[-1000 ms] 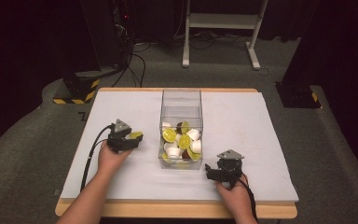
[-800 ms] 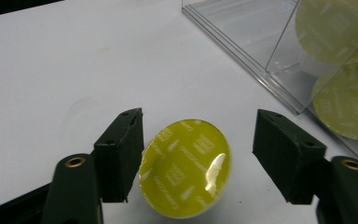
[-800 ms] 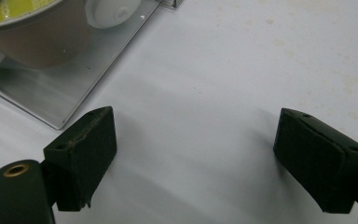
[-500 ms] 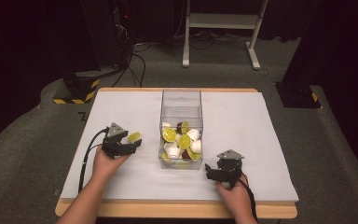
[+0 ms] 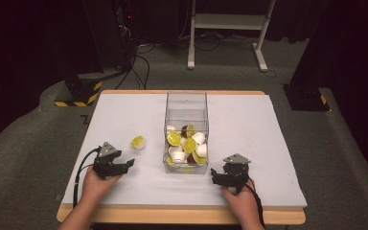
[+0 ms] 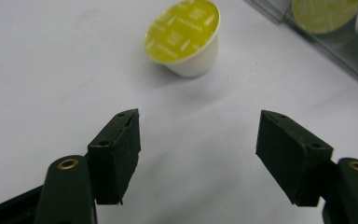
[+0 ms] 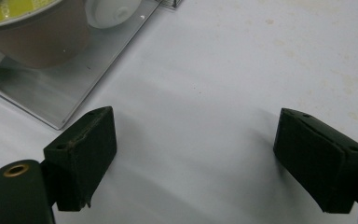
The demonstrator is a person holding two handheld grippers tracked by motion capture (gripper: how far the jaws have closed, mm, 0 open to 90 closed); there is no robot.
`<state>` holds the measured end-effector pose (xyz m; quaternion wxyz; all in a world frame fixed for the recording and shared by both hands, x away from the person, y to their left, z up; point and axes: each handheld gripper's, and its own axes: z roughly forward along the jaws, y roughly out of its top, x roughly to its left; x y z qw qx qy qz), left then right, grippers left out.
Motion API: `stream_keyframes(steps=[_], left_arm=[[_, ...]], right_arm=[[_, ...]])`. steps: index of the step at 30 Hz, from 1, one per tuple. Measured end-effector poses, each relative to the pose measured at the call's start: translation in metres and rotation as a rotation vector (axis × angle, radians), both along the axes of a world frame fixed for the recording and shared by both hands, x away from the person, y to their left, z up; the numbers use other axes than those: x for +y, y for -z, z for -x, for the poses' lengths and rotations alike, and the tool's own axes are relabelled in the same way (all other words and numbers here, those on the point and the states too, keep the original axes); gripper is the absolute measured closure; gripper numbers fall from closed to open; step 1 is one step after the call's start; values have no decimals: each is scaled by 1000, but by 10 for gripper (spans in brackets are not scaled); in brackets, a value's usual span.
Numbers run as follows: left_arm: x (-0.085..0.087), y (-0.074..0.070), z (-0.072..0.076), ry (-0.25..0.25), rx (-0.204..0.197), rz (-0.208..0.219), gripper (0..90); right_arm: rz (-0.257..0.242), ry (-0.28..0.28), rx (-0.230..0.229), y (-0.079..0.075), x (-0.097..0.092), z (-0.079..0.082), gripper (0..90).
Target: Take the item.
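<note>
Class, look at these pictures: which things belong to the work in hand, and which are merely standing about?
Part of the work:
- left tool, open
- right tool, open
- yellow-lidded capsule on the table
- clear box holding more capsules

Standing about:
- white frame beyond the table
- black-and-yellow striped base on the floor
</note>
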<state>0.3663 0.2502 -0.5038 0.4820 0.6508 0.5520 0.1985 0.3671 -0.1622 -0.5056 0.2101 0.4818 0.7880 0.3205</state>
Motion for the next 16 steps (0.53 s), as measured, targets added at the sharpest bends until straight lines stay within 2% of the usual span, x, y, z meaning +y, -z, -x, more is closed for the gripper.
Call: stream_keyframes(steps=[2, 3, 4, 5, 12, 16], left_arm=[[-1, 4, 3, -3, 24, 5, 299], [-1, 8, 5, 4, 31, -16, 287], [-2, 11, 6, -2, 20, -11, 284], [-2, 12, 8, 2, 9, -25, 289], [-2, 14, 10, -15, -8, -18, 300], [-1, 13, 10, -7, -4, -32, 300]], right_arm=[[0, 0, 0, 0, 0, 0, 132], [0, 0, 0, 0, 0, 0, 132], [0, 0, 0, 0, 0, 0, 132], [0, 0, 0, 0, 0, 0, 132], [0, 0, -1, 0, 0, 0, 132], [3, -7, -9, 0, 0, 1, 144]])
